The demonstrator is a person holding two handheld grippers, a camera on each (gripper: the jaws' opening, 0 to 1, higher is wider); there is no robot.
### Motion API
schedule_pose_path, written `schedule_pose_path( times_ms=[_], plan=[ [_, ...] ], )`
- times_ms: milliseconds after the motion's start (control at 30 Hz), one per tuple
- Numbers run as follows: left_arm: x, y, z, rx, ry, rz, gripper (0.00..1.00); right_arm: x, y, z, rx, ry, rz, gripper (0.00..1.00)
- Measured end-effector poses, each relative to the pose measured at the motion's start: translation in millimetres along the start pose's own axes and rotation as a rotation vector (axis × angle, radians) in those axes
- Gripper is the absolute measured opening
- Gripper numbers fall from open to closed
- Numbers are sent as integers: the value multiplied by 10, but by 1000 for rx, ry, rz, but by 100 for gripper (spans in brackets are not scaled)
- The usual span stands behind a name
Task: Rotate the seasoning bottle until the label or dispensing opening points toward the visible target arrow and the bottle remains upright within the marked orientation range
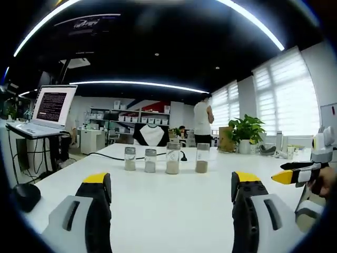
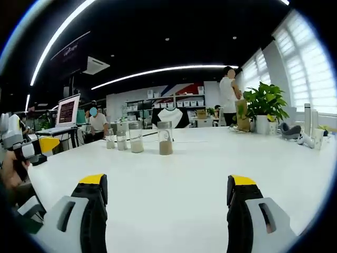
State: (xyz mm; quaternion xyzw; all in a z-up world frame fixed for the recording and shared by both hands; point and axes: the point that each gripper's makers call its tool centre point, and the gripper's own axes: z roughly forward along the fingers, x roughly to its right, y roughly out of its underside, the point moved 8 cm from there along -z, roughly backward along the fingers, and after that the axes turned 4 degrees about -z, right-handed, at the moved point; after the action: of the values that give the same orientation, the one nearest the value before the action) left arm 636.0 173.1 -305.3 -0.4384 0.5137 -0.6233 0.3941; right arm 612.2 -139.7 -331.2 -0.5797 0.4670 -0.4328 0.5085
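Several glass seasoning bottles with grey caps stand upright in a row on the white table (image 1: 174, 211), well ahead of both grippers. In the left gripper view the tallest bottle (image 1: 172, 158) stands between a shorter one (image 1: 150, 160) and a brown-filled one (image 1: 202, 158). My left gripper (image 1: 171, 182) is open and empty, low over the table. The right gripper (image 1: 297, 174) comes in at the right edge, held by a hand. In the right gripper view the nearest bottle (image 2: 165, 138) stands apart from the others (image 2: 136, 138). My right gripper (image 2: 167, 184) is open and empty; the left gripper (image 2: 29, 147) is at the left edge.
An open laptop (image 1: 50, 108) on a stand sits at the table's left end, with a black mouse (image 1: 23, 196) and a cable near it. A potted plant (image 1: 246, 132) and small items (image 2: 308, 126) occupy the far right. A person (image 1: 201, 121) stands behind the table.
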Motion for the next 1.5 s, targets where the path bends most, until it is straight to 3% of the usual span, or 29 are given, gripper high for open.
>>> schedule_pose_path(
  times_ms=[600, 1033, 1500],
  plan=[
    [-7, -3, -5, 3, -13, 1, 100, 78, -28, 0, -2, 36, 12, 95],
    [-16, 19, -8, -11, -17, -6, 100, 3, -77, 29, 6, 5, 3, 95],
    [6, 62, 12, -31, -1, -14, 100, -116, -345, 242, 59, -55, -61, 92]
  ],
)
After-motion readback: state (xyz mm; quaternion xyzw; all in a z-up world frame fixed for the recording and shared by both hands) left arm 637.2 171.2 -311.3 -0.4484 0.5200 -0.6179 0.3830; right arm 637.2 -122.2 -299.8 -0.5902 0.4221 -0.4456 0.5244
